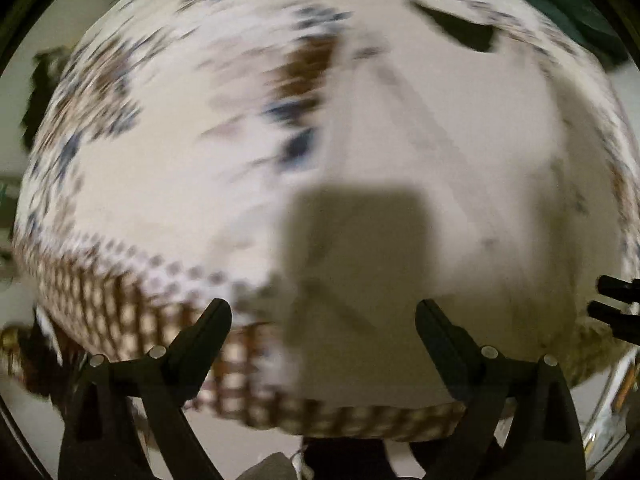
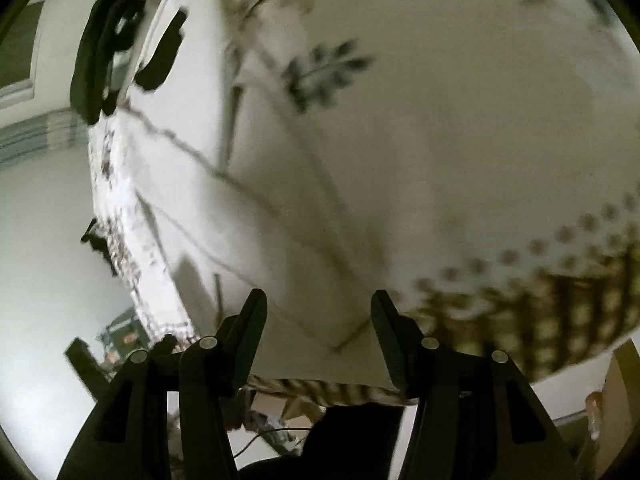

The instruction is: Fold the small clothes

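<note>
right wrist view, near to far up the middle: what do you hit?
Open right gripper → striped brown fringe of the tablecloth → plain white cloth area → dark leaf print. Everything is motion-blurred; no garment is clearly identifiable here.

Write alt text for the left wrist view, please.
The open left gripper hovers above a blurred white cloth with brown and blue patterns and a checked border, empty. A square shadow lies ahead, and the right gripper's tips show at the right edge.
</note>
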The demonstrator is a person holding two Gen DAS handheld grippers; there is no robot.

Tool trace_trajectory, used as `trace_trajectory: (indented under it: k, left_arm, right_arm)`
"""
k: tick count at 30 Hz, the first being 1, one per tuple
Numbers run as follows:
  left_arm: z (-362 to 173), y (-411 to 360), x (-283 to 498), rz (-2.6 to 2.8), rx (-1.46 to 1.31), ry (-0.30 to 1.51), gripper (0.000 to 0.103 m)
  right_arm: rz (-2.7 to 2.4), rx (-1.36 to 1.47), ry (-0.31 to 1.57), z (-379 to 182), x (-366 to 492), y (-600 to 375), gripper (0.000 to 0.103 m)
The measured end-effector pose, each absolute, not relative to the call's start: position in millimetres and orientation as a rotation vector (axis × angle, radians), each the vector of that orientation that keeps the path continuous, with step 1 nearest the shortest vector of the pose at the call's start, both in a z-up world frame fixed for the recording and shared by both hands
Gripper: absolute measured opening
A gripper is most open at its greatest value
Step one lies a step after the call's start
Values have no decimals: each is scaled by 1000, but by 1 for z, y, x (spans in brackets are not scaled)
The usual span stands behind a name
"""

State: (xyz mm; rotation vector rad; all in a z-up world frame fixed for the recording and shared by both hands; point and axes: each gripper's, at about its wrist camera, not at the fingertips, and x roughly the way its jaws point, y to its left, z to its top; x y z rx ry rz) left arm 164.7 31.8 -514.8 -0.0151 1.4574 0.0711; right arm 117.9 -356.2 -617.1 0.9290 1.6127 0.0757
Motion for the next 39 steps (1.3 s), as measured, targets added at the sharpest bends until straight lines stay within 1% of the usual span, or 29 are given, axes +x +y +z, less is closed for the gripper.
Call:
trace_trajectory:
  k: [3,6,8,14,18,19,20,21,22,23,24,25,26,28,33,36,39]
  left_arm:
    - [-528,54,156,128,-26,1480,94]
    - [-546,62,150,136,-48,1524,94]
    - [-559,67,143,131,-98,1559,94]
    - [-577,68,120,65,-225,1602,94]
    - [-591,57,112,-58,-314,1639,93]
    - [-593,53,108,-77,-322,1642,91]
    - [-594,49,106,-91,-326,1639,82]
    - [-595,46,104,-98,-325,1638,61]
    - [-595,43,100,-93,-307,1638,48]
    - [-595,40,100,-91,-300,1638,25]
    - [-593,37,98,-93,-304,1633,7]
    - [-590,35,96,-90,-318,1629,5]
    - [-587,33,93,-88,-328,1627,5]
    - [-574,34,91,-80,-361,1617,4]
    - [-540,46,109,-82,-486,1570,4]
    - [-516,53,145,-93,-547,1484,4]
    - [-508,64,195,-115,-565,1398,4]
  right_arm:
    - [87,898,1677,-636,127,-332,56]
    - [24,702,1782,-655,124,-313,56]
    - [27,648,1812,-656,117,-309,56]
    - [-32,736,1773,-628,85,-346,56]
    - [-83,792,1830,-642,74,-367,56]
    - [-88,827,1850,-649,69,-370,56]
    - [-83,854,1858,-655,65,-372,56]
    - [-75,868,1862,-662,63,-375,56]
    - [-65,889,1859,-665,60,-375,56]
    - [-51,909,1847,-666,59,-375,56]
    - [-34,928,1833,-665,59,-375,48]
    - [3,971,1808,-663,58,-373,20]
    - [33,992,1805,-660,59,-369,8]
    - [43,997,1791,-651,62,-356,4]
    - [86,1044,1700,-613,87,-362,4]
    - [108,1043,1638,-589,121,-373,4]
    - [107,1031,1560,-576,166,-392,4]
